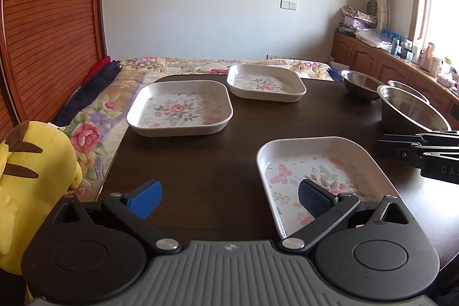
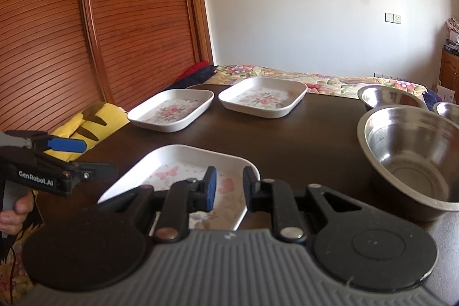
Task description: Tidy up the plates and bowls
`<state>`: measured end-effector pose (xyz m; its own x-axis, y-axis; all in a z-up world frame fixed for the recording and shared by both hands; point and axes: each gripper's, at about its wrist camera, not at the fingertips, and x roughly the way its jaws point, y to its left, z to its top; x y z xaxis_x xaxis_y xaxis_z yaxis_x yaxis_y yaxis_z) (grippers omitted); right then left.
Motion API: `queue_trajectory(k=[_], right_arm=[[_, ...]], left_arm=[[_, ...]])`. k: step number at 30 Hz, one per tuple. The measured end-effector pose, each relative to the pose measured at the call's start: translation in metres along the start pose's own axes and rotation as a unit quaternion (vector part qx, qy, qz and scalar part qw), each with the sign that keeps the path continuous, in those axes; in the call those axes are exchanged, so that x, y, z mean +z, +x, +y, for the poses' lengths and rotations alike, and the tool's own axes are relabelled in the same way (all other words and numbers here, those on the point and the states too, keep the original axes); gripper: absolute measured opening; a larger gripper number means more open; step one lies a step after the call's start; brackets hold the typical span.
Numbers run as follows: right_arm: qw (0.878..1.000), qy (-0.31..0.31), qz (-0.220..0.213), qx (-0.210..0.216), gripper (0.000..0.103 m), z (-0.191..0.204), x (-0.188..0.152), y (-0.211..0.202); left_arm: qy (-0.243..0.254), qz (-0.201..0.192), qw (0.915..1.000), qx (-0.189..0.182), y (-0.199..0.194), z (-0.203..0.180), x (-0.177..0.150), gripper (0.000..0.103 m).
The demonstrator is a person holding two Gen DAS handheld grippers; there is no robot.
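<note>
Three white square plates with floral prints lie on the dark table (image 1: 200, 162): a near plate (image 1: 324, 171) (image 2: 178, 171), a middle plate (image 1: 179, 108) (image 2: 172, 111) and a far plate (image 1: 265, 82) (image 2: 264, 96). Three steel bowls stand to the right: a big one (image 2: 413, 159) (image 1: 413, 111), one behind it (image 2: 387, 98) (image 1: 360, 85), and a third (image 2: 447, 111) at the edge. My left gripper (image 1: 229, 198) (image 2: 94, 158) is wide open, straddling the near plate's left rim. My right gripper (image 2: 229, 188) (image 1: 378, 144) is narrowly open at that plate's right rim, not clamped.
A yellow plush toy (image 1: 34, 177) (image 2: 89, 122) sits off the table's left edge on a bed with a floral quilt (image 1: 94, 116). A slatted wooden wardrobe (image 2: 100, 19) rises at left. Cluttered wooden cabinets (image 1: 373, 59) line the right wall. A hand (image 2: 14, 208) holds the left gripper.
</note>
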<state>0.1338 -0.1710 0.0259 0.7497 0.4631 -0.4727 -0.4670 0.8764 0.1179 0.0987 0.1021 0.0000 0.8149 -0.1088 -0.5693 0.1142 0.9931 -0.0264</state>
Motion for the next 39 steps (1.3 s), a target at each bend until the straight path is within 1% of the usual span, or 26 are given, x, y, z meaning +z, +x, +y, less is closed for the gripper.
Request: queue_trajectory(k=[9,12,15,20,24,31,35,39], right_arm=[[1.000,-0.008,-0.002,0.004,0.022,0.007,0.006,0.005],[1.000,-0.013,-0.003,0.005,0.022,0.010,0.010,0.006],[1.000,-0.019,-0.004,0.007,0.022,0.013,0.015,0.009],[0.999,-0.030,-0.007,0.010,0.022,0.019,0.024,0.016],[0.999,-0.041,-0.007,0.014,0.022,0.027,0.032,0.024],[0.998,-0.059,-0.005,0.018,0.022,0.038,0.048,0.041],[0.998,-0.063,-0.001,0.021,0.022,0.042,0.061,0.053],[0.997,-0.068,0.002,0.022,0.022,0.046,0.073,0.068]], left_arm=[[0.021,-0.004,0.9996,0.017,0.001,0.009,0.010,0.103],[0.022,-0.018,0.9994,0.019,0.001,0.015,0.014,0.103],[0.030,-0.031,0.9985,0.032,0.001,0.018,0.019,0.103],[0.043,-0.037,0.9969,0.055,0.007,0.027,0.032,0.103],[0.045,-0.042,0.9963,0.059,0.013,0.038,0.041,0.103],[0.040,-0.046,0.9968,0.052,0.027,0.056,0.055,0.103],[0.056,-0.049,0.9963,0.044,0.036,0.064,0.061,0.103],[0.036,-0.037,0.9985,0.018,0.047,0.080,0.071,0.103]])
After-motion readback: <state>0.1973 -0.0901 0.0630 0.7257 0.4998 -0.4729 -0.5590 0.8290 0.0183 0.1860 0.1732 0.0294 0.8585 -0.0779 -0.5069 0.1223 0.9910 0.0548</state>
